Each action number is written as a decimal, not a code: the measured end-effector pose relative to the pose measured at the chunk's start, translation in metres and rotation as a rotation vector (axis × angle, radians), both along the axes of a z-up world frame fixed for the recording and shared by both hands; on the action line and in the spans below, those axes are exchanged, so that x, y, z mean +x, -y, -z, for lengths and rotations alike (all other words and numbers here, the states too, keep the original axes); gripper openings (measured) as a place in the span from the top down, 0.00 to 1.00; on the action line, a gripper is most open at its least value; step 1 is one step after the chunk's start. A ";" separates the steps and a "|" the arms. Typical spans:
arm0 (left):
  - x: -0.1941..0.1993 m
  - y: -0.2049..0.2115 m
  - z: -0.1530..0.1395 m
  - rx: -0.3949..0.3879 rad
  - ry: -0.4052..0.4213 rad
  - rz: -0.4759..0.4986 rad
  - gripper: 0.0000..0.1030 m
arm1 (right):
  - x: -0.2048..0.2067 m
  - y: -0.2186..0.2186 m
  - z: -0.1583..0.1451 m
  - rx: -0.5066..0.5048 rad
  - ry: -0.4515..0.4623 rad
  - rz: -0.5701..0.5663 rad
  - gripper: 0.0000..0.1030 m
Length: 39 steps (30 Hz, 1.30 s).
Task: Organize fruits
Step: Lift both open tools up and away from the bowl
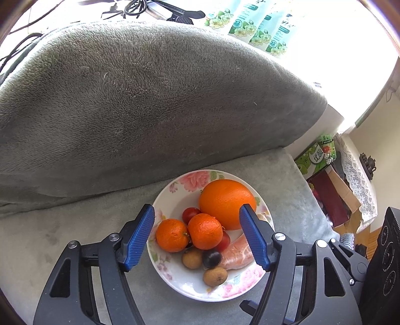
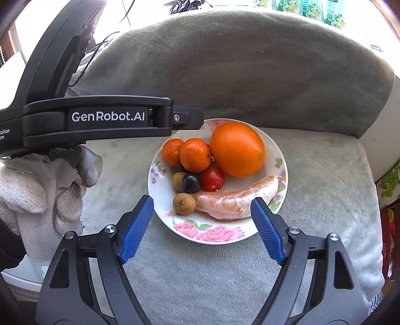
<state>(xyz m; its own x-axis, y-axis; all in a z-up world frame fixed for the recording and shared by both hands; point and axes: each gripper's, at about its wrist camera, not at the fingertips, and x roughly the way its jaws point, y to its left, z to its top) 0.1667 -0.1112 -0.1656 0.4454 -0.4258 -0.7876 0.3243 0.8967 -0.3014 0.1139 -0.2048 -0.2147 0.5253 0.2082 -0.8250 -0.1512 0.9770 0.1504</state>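
Observation:
A floral plate [image 1: 172, 200] [image 2: 215, 233] rests on the grey sofa seat. It holds a large orange [image 1: 226, 203] [image 2: 237, 150], two mandarins [image 1: 172, 235] [image 2: 195, 155], a cherry tomato [image 2: 212, 178], a dark grape [image 2: 190, 183], two brown longans [image 2: 184, 203] and a peeled pink citrus segment [image 1: 237, 255] [image 2: 235, 202]. My left gripper [image 1: 197, 208] hovers open above the fruit, touching none of it. My right gripper [image 2: 202, 200] stands open over the plate's near rim, holding nothing. A gloved hand [image 2: 37, 185] carries the left tool's black body [image 2: 100, 120] at the plate's left.
The sofa's grey backrest [image 1: 150, 100] rises just behind the plate. The seat cushion ends to the right, where green boxes [image 1: 315, 157] and a black device [image 1: 385, 262] stand. Printed packs [image 1: 250, 22] and cables lie behind the backrest.

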 end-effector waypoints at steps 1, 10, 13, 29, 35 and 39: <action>0.000 -0.001 0.000 0.002 -0.001 -0.002 0.32 | 0.000 0.001 0.000 -0.006 0.000 0.004 0.18; -0.004 -0.009 -0.002 0.019 -0.011 -0.019 0.32 | -0.001 0.005 -0.005 -0.089 0.015 0.051 0.15; -0.005 -0.010 -0.002 0.024 -0.012 -0.021 0.31 | -0.001 0.005 -0.007 -0.129 0.022 0.061 0.15; -0.017 -0.026 -0.015 0.036 -0.010 -0.057 0.31 | -0.007 0.015 -0.027 -0.137 0.045 0.109 0.11; -0.026 -0.032 -0.023 0.034 -0.005 -0.081 0.31 | -0.011 0.016 -0.042 -0.134 0.065 0.120 0.11; -0.035 -0.035 -0.030 0.033 0.004 -0.089 0.31 | -0.014 0.017 -0.050 -0.126 0.077 0.123 0.11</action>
<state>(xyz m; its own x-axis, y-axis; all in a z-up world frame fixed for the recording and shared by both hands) 0.1318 -0.0759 -0.1357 0.4839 -0.3580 -0.7986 0.2437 0.9315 -0.2699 0.1000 -0.2214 -0.1644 0.6033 0.0366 -0.7967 -0.0361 0.9992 0.0185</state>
